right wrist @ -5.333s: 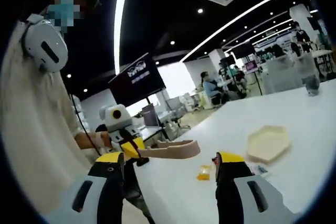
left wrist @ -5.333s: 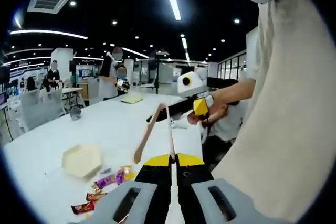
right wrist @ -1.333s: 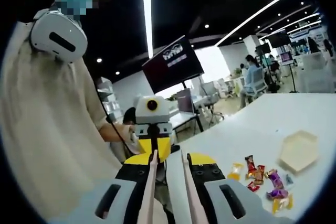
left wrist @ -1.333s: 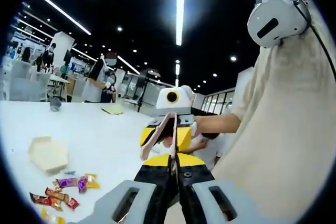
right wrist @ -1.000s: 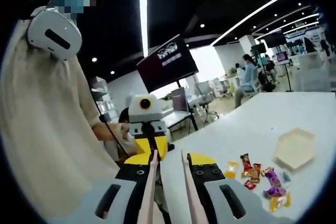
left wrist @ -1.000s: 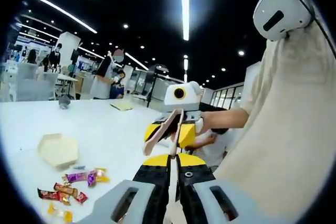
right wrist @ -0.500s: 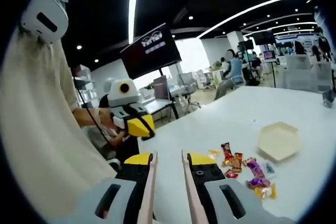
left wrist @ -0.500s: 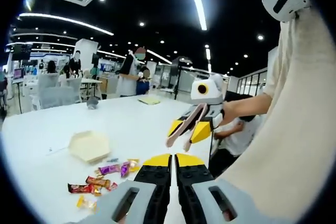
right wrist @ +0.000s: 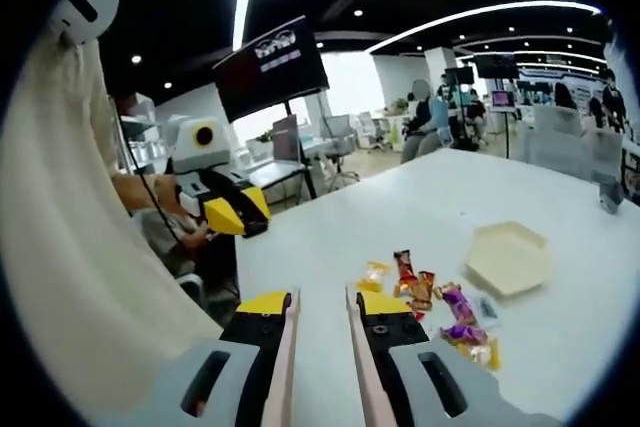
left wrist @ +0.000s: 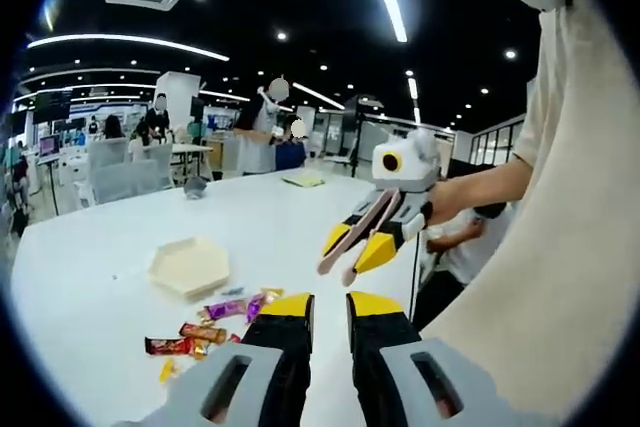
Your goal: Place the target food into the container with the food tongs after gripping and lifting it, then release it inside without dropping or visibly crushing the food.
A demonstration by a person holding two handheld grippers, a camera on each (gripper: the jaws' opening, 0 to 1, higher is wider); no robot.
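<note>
Beige food tongs stick out of my right gripper, which a hand holds above the white table. In the right gripper view the tongs' two arms run between the jaws of my right gripper, shut on them. My left gripper has its jaws slightly apart with nothing between them; my left gripper also shows at the table's near edge. Several wrapped candies lie beside a cream hexagonal container.
The person in a cream top stands close at the table's edge. A small grey object sits far down the table. Other people and chairs are in the background, with a dark screen on a stand.
The tongs went from my left gripper to my right gripper. My left jaws, shut half a second ago, have parted. Both views have swung down toward the table and candies.
</note>
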